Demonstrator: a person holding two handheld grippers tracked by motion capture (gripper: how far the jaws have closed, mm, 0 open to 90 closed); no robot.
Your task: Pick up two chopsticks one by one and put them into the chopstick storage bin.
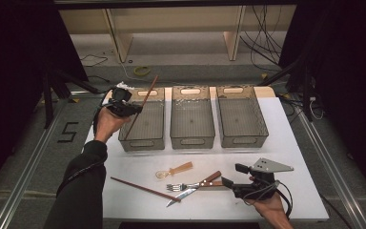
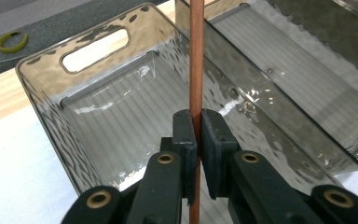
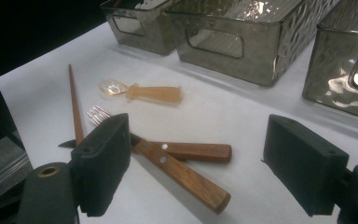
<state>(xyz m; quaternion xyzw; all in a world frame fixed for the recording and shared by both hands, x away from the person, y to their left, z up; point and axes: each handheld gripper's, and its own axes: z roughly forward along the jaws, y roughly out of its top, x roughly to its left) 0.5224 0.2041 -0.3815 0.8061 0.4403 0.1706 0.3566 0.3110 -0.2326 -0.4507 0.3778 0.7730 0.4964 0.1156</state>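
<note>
Reddish-brown wood: chopstick (image 2: 196,56), clamped in left gripper (image 1: 132,109), slanting over the left bin (image 1: 143,138)
Left jaws: pressed together on the chopstick
Right gripper (image 3: 200,163): jaws wide apart, near right of table (image 1: 295,152), above knife (image 3: 182,172) and fork (image 3: 186,150)
Also on table: 1 second chopstick (image 1: 143,188), amber spoon (image 1: 174,170)
Far side: 3 bins in a row

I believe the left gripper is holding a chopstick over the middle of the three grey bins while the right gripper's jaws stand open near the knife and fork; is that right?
Not quite: the left gripper holds the chopstick over the leftmost bin, not the middle one, as the high view shows. The right gripper does stand open near the knife and fork.
</note>
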